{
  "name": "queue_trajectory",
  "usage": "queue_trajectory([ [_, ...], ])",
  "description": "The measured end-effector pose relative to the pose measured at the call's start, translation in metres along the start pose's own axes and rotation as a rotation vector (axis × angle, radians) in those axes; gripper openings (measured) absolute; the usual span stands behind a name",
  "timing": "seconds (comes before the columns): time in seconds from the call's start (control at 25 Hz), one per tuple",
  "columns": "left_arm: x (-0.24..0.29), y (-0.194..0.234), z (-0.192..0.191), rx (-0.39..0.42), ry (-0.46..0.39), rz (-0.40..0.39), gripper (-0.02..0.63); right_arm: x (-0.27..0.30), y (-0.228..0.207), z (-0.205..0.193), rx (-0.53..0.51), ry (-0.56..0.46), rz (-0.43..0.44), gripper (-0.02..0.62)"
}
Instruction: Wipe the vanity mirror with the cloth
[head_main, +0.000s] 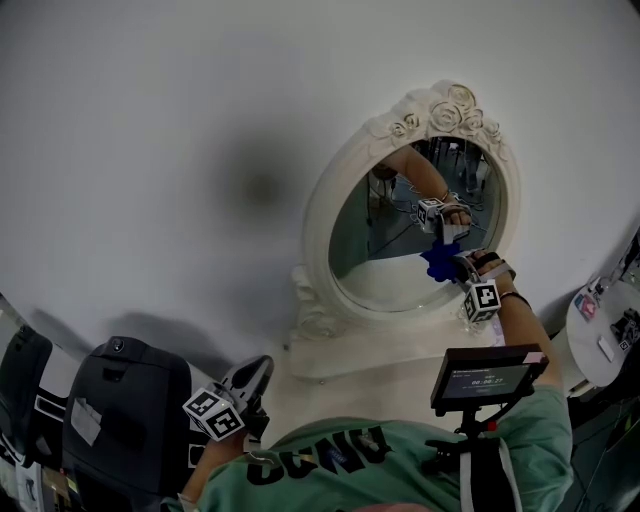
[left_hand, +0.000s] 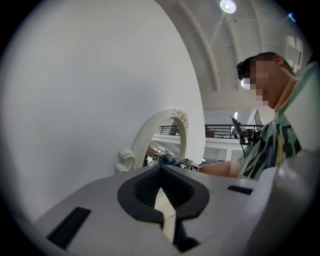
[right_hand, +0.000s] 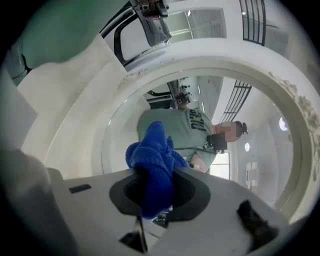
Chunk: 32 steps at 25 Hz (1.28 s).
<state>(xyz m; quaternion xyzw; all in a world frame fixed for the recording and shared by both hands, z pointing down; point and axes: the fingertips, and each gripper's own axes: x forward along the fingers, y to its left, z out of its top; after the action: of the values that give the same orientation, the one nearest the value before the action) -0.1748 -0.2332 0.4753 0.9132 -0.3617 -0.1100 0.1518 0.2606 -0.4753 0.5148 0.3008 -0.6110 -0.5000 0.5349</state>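
The oval vanity mirror (head_main: 330, 200) has a white ornate frame with roses on top and stands against a white wall. My right gripper (head_main: 458, 268) is shut on a blue cloth (head_main: 438, 260), which presses on the lower right of the glass. In the right gripper view the cloth (right_hand: 152, 160) bulges out between the jaws of the right gripper (right_hand: 155, 172), with the frame (right_hand: 225, 70) arching around it. My left gripper (head_main: 255, 372) hangs low at the left, away from the mirror, jaws together and holding nothing. From the left gripper (left_hand: 161, 167) the mirror (left_hand: 150, 135) shows edge-on.
The mirror's white base (head_main: 400, 350) sits on a pale surface. A black bag (head_main: 120, 400) stands at the lower left, close to my left gripper. A small screen (head_main: 487, 378) is mounted at the person's chest. A white round table (head_main: 600, 330) is at the right edge.
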Motion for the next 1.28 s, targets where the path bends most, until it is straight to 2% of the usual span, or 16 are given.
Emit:
queue_trajectory([
  [0.2, -0.001, 0.000, 0.000, 0.002, 0.000, 0.001, 0.006, -0.013, 0.012, -0.059, 0.002, 0.158, 0.063, 0.071],
  [0.36, -0.006, 0.002, 0.001, -0.004, -0.007, 0.013, 0.006, -0.023, 0.019, -0.102, 0.083, 0.274, 0.090, 0.071],
  [0.52, -0.006, 0.004, 0.002, -0.002, -0.009, 0.014, 0.006, -0.018, 0.019, -0.106, 0.114, 0.328, 0.090, 0.071],
  [0.6, -0.006, 0.003, 0.002, 0.001, -0.010, 0.011, 0.006, -0.017, 0.017, -0.095, 0.118, 0.329, 0.086, 0.071],
  [0.68, -0.005, 0.003, 0.002, 0.001, -0.012, 0.009, 0.006, -0.015, 0.011, -0.057, 0.106, 0.249, 0.069, 0.071],
  [0.84, -0.003, 0.004, 0.003, -0.007, -0.015, 0.007, 0.006, 0.007, 0.011, 0.068, 0.041, -0.049, 0.054, 0.071],
  [0.96, -0.001, 0.000, 0.006, -0.010, -0.022, 0.006, 0.006, 0.025, 0.017, 0.156, -0.018, -0.224, 0.075, 0.071],
  [1.12, -0.007, 0.001, 0.007, -0.009, -0.029, 0.021, 0.006, 0.045, 0.015, 0.237, -0.050, -0.350, 0.061, 0.071],
  [1.28, -0.015, 0.004, 0.008, -0.005, -0.031, 0.036, 0.006, 0.063, 0.021, 0.282, -0.066, -0.396, 0.065, 0.071],
])
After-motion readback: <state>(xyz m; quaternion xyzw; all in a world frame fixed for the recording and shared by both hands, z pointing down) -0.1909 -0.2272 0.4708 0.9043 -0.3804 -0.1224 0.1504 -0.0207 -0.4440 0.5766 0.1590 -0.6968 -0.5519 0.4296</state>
